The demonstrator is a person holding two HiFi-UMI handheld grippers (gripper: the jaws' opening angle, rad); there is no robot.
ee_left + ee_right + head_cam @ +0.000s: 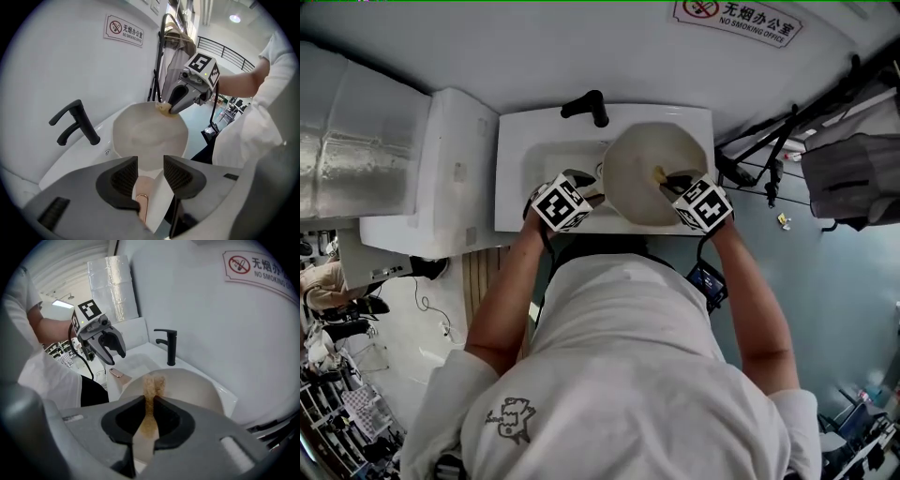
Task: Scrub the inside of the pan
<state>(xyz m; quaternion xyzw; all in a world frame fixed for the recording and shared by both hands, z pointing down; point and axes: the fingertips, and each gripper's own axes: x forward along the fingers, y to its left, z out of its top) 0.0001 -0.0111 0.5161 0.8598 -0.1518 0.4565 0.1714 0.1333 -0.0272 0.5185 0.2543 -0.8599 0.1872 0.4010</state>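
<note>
Pan (pixel 642 178) sits over the sink (pixel 514 150), just right of the faucet (pixel 586 105). Right gripper (pixel 150 400) is clamped on a tan scrubber (pixel 152 380), whose head lies against the pan's inner wall on that gripper's side. Left gripper (pixel 115 352) has its fingers apart. The pan handle (pixel 115 373) lies just below and between them, not pressed, its long axis running from the pan toward that gripper. Judgement: the left gripper is nearer the handle and would need to close on it to steady the pan for scrubbing.
</note>
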